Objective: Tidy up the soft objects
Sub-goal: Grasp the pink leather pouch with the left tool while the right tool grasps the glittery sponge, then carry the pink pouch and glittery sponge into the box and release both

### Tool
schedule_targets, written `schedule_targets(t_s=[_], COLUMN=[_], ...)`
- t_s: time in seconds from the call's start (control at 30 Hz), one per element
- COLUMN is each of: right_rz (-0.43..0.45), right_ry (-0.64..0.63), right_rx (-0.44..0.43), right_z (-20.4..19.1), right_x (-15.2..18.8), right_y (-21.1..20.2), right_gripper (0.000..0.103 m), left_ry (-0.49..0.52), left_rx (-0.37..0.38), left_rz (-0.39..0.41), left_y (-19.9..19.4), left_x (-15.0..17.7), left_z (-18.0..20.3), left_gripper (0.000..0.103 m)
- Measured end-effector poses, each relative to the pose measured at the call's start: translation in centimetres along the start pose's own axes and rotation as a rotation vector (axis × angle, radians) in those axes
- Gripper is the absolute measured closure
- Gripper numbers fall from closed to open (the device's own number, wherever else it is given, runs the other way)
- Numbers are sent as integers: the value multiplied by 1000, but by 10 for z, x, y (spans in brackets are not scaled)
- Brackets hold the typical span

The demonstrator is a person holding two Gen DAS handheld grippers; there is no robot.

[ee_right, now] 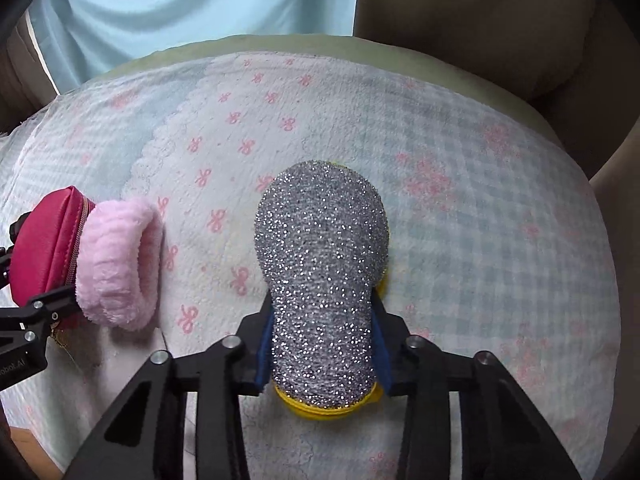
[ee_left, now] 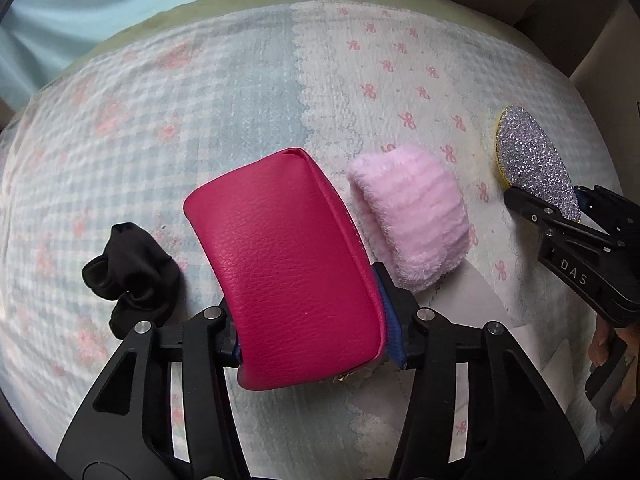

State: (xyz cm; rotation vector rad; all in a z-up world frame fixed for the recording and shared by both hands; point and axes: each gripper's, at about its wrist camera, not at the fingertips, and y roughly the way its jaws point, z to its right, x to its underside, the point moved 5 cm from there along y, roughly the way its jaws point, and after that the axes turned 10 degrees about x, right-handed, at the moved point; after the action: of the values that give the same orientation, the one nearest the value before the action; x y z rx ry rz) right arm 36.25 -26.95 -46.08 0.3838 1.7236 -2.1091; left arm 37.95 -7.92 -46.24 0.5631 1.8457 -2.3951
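Observation:
My left gripper point(ee_left: 316, 320) is shut on a magenta leather pouch point(ee_left: 284, 264), holding it just above the bedspread; the pouch also shows in the right wrist view point(ee_right: 44, 248). A fluffy pink band point(ee_left: 412, 216) lies right beside the pouch and touches it in the right wrist view point(ee_right: 116, 264). My right gripper point(ee_right: 322, 344) is shut on a silver glitter sponge with a yellow underside point(ee_right: 324, 280), which also shows in the left wrist view point(ee_left: 536, 160). A crumpled black sock point(ee_left: 132, 272) lies left of the pouch.
Everything rests on a bed with a pale checked spread printed with pink bows point(ee_left: 200, 100). A light blue curtain point(ee_right: 180, 8) hangs behind the bed. Brown upholstery point(ee_right: 500, 32) stands at the back right.

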Motion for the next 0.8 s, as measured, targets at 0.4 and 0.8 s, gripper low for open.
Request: schedule_targets(t_s=[0.4,0.8], right_rz=[69,128], right_ry=[44,107], right_rx=[-23,-67], right_z=[4,7], right_x=[-14,1], right_y=[-73,-221], right_gripper=[69,69], left_ry=[-13,23], left_rx=[19,47], left_rz=[78,214], left_y=[-64,-200], left_x=[4,18], left_z=[22,58], left_gripper=[58,58])
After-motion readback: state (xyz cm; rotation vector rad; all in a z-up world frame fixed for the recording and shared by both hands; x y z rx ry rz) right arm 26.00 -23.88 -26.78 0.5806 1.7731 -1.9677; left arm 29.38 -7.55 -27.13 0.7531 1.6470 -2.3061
